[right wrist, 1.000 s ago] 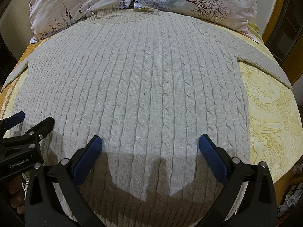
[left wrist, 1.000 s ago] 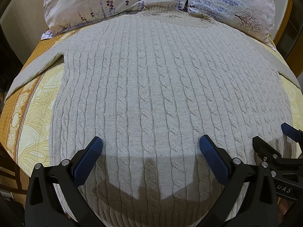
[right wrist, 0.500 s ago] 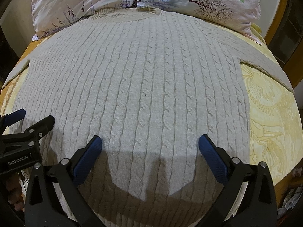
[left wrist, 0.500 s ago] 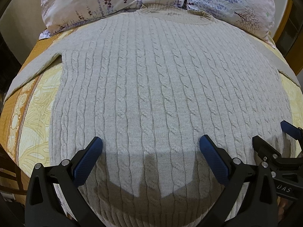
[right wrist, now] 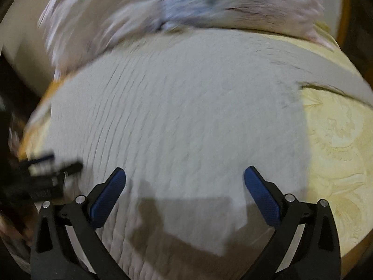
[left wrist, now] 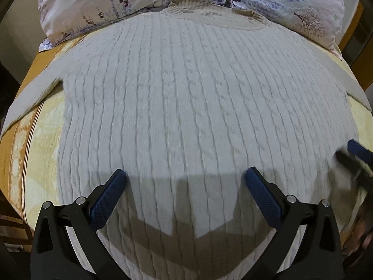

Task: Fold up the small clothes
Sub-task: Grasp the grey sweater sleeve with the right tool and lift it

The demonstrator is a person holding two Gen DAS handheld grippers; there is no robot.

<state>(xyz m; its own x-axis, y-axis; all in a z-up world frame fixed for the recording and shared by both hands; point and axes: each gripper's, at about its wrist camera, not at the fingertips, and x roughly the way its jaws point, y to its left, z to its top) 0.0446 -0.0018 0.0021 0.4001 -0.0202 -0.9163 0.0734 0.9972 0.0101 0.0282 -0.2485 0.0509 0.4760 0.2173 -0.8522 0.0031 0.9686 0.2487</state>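
While the right wrist view smears with blur, the left one is fairly sharp, and it shows the cable-knit sweater (left wrist: 186, 107) spread flat, front up, across the yellow patterned bedspread (left wrist: 44, 140). Its ribbed collar (left wrist: 216, 16) lies against the two floral pillows (left wrist: 112, 2) at the head of the bed. One sleeve (left wrist: 32, 95) runs out toward the orange border on the left, and the other angles off along the right edge. Bare bedspread shows on both sides of the sweater body, wider on the left in the left view and wider on the right in the right view, so there is open room beside each side seam.

Over the lower part of the sweater, near the hem, the left gripper (left wrist: 185, 182) hangs with its blue pads spread wide and nothing between them. Its shadow falls on the knit just below. The right gripper (right wrist: 184, 179) is likewise wide apart and empty, above the sweater's lower right part, close to the right side seam. In the left view it appears only as a dark blur at the right edge.

No containers are visible; a wooden frame edge (left wrist: 349, 35) shows past the pillows.
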